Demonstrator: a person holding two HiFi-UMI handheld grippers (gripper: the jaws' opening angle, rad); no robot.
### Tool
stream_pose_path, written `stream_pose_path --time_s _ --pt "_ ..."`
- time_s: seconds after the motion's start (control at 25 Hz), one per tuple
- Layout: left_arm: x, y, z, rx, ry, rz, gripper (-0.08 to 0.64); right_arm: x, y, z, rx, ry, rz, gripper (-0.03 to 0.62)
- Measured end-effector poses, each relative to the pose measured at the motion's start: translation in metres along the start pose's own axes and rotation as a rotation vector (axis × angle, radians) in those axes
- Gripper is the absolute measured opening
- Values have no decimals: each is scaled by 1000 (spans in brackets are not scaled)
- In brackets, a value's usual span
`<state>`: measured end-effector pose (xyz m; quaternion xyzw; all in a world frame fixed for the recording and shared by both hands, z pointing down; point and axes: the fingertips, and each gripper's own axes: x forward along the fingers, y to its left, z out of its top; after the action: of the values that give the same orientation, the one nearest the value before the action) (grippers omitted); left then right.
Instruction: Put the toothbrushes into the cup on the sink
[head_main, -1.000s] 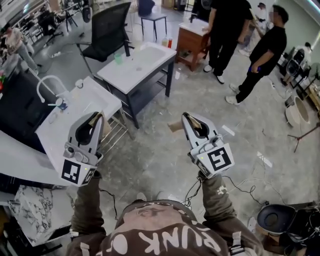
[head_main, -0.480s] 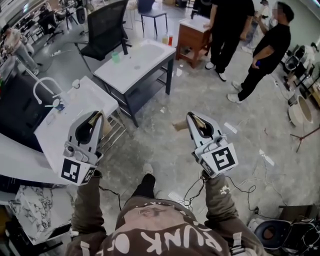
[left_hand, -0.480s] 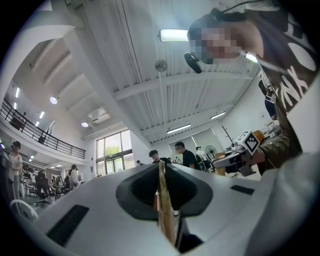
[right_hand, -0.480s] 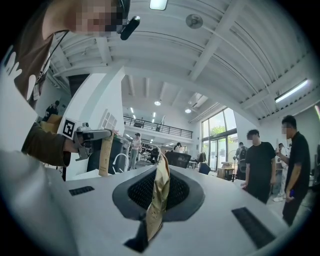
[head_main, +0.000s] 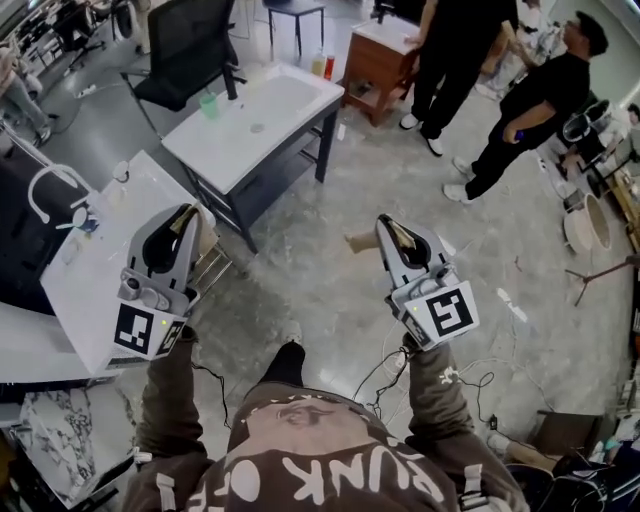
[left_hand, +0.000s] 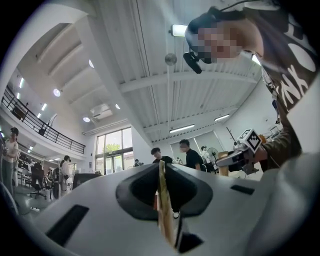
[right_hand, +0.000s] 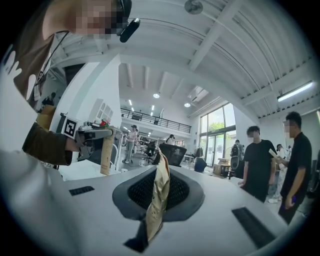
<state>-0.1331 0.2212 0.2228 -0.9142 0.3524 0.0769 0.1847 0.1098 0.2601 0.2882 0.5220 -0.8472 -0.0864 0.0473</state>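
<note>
Left gripper: jaws pressed together, empty, over near white sink table.
Right gripper: jaws pressed together, empty, over grey floor.
Small green cup: on far white sink table, well apart from the 2 grippers.

floor: grey mottled stone, polished | sink worktop: white, smooth, glossy | left claw, right claw: matt grey plastic; pads faced with crinkled tan tape | cabinet: brown wood

The left gripper and right gripper are pale grey with black-and-white square patterns. The cup is green, the sink white, the floor mottled grey.
</note>
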Motion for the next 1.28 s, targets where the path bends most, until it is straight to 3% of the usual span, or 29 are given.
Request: stream_pose_path --time_s 0.4,0.72,1.04,1.28 --pt "88 97 -60 -3 7 0 39 139 -65 -3 -19 22 6 11" --pt "130 153 -82 0 -7 27 40 215 -95 -2 -35 12 38 11" --pt "177 199 -113 31 22 91 39 299 -139 -21 -23 -23 113 11" --pt "228 244 -162 55 69 209 39 398 -193 -59 -1 -41 232 11"
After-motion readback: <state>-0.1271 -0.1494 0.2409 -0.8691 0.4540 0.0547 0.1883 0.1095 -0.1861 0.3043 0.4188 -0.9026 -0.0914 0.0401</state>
